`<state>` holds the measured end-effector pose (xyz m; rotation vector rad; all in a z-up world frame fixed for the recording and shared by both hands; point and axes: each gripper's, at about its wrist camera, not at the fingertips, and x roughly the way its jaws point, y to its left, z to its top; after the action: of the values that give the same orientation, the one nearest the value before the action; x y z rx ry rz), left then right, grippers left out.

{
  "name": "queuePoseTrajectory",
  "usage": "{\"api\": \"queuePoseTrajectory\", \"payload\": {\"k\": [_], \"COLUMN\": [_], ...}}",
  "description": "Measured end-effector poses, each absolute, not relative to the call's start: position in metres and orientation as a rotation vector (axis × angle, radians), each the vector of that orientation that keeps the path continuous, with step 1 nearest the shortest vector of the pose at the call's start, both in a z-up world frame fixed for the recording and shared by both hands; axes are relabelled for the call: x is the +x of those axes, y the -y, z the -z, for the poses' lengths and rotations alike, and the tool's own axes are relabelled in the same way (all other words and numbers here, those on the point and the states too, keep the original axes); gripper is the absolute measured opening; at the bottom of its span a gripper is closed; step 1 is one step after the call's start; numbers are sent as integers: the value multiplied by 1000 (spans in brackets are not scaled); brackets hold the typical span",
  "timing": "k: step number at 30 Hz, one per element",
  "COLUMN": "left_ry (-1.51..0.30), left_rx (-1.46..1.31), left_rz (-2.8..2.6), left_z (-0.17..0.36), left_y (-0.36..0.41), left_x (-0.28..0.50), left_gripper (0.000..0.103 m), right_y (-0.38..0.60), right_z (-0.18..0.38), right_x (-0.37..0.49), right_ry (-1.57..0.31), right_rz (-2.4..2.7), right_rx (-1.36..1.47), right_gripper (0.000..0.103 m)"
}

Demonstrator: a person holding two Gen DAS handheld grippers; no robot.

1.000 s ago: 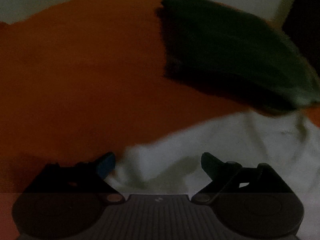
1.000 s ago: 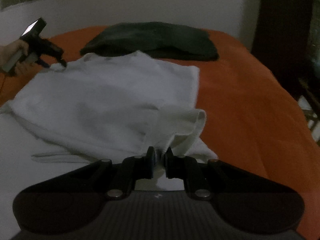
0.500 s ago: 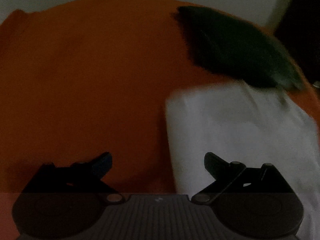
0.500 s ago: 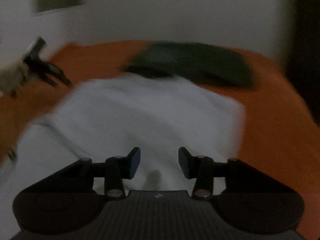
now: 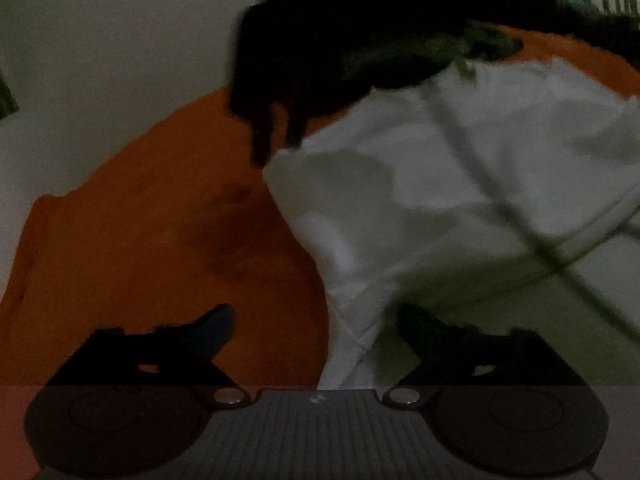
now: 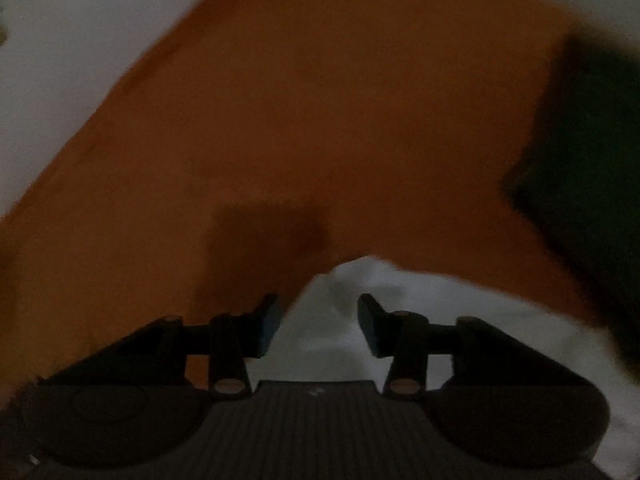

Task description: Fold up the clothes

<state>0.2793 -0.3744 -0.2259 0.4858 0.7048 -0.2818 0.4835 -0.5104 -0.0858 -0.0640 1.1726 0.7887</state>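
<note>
Shirt [image 5: 460,200] lies white on the orange bed [image 5: 160,240], seemingly part-folded; more folds remain. Our left tongs [image 5: 316,328] are closing over its edge, pads not yet pressing. Our right tongs [image 6: 318,320] are opening, empty, above its corner.

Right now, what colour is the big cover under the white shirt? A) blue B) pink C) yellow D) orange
D: the white shirt lies on an orange cover, which fills most of the right wrist view too, beside a dark garment.
</note>
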Motion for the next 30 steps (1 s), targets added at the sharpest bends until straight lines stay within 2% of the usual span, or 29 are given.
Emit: {"api": "queuePoseTrajectory", "payload": {"k": [1,2,3,4,5,6,7,8,9,10,11,15,18,20,24,25,26,27,30], "left_ry": [-713,-708,-702,-691,-676,-649,-622,-596,-578,-594,-609,-651,-688,-686,-642,-636,-638,-640,-642], "left_rx": [498,491,483,471,464,477,487,486,477,443,408,339,238,220,280,281,267,254,244], "left_rz": [295,319,344,367,383,367,351,330,309,291,274,241,210,209,224,227,228,228,220], "left_z": [231,234,236,240,243,246,249,251,252,249,247,246,244,247,259,260,260,260,262], "left_y": [376,376,377,377,377,378,378,377,374,367,360,348,342,338,342,340,338,336,332], "left_x": [280,278,275,271,267,261,255,250,246,244,243,241,243,240,232,230,229,229,230], "left_gripper": [73,60,42,31,14,11,9,8,8,8,7,8,10,10,9,9,9,9,13], "right_y": [501,491,485,478,472,466,460,457,458,460,461,463,467,474,469,467,465,463,458], "right_z": [92,98,99,100,101,103,102,98,86,75,64,63,67,75,85,87,86,84,80], "right_x": [492,501,501,501,501,501,505,504,500,495,491,499,499,490,488,491,491,492,494], "right_ry": [-1222,-1271,-1265,-1259,-1253,-1246,-1225,-1192,-1104,-1017,-930,-963,-1026,-1119,-1117,-1115,-1093,-1072,-998], "right_rz": [-791,-792,-772,-751,-731,-710,-664,-651,-667,-682,-695,-678,-695,-744,-720,-709,-705,-700,-666], "right_rx": [-48,-33,-63,-92,-122,-152,-206,-221,-190,-160,-130,-106,-91,-87,-206,-233,-225,-217,-197], "right_gripper": [52,53,53,52,41,27,6,6,6,1,2,3,12,32,35,35,25,11,4]}}
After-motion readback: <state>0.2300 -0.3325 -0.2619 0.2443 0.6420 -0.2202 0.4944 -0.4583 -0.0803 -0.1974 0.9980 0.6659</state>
